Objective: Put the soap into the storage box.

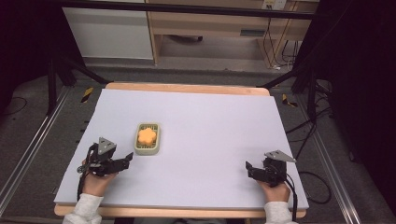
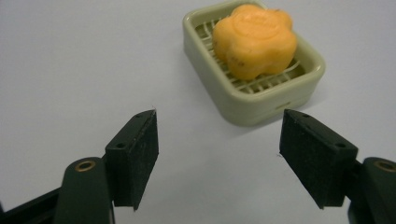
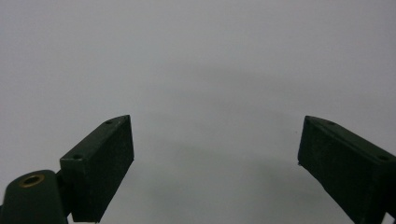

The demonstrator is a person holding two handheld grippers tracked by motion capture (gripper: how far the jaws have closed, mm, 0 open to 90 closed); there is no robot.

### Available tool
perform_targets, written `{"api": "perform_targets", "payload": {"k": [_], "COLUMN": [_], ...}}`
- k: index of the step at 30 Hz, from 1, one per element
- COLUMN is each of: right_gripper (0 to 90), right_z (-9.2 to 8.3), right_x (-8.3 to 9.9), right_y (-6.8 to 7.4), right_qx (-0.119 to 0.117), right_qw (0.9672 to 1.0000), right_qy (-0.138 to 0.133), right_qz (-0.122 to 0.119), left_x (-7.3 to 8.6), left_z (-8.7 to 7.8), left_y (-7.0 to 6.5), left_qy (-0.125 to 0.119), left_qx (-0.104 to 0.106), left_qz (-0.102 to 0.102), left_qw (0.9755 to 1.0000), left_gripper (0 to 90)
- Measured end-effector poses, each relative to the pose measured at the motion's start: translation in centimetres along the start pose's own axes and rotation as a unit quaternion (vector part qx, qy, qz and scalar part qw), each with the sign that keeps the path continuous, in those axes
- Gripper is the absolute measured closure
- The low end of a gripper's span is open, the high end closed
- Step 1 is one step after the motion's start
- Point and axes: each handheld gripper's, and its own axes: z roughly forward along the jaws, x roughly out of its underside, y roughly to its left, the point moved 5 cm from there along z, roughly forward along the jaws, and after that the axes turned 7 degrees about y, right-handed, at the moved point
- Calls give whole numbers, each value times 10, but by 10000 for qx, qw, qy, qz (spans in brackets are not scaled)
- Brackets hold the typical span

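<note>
An orange flower-shaped soap [image 1: 146, 135] [image 2: 254, 40] lies in a pale green slotted soap dish [image 1: 140, 147] [image 2: 247, 107] on the white table sheet, left of centre. My left gripper [image 1: 127, 158] [image 2: 217, 156] rests on the table just left of and a little nearer than the dish, open and empty, its jaws pointing toward the dish. My right gripper [image 1: 248, 167] [image 3: 215, 168] rests near the front right of the table, open with nothing between its jaws, over bare sheet.
The white sheet [image 1: 210, 126] covers a wooden table [image 1: 187, 87] whose edge shows at the back. Metal frame rails, cables and a wooden cabinet [image 1: 210, 23] stand beyond the table. A person's hands and white sleeves hold the grippers at the front edge.
</note>
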Motion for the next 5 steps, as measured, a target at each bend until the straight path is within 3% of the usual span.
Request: {"api": "perform_targets", "payload": {"k": [5], "right_gripper": [110], "right_z": [1], "right_x": [0], "right_y": [-1], "right_qx": [-28], "right_qw": [10000], "right_qy": [-9], "right_qz": [34], "left_x": [9], "left_z": [1], "left_y": [10], "left_qy": [99], "left_qx": [-57], "left_qz": [-112], "left_qw": [9999], "left_gripper": [277]}}
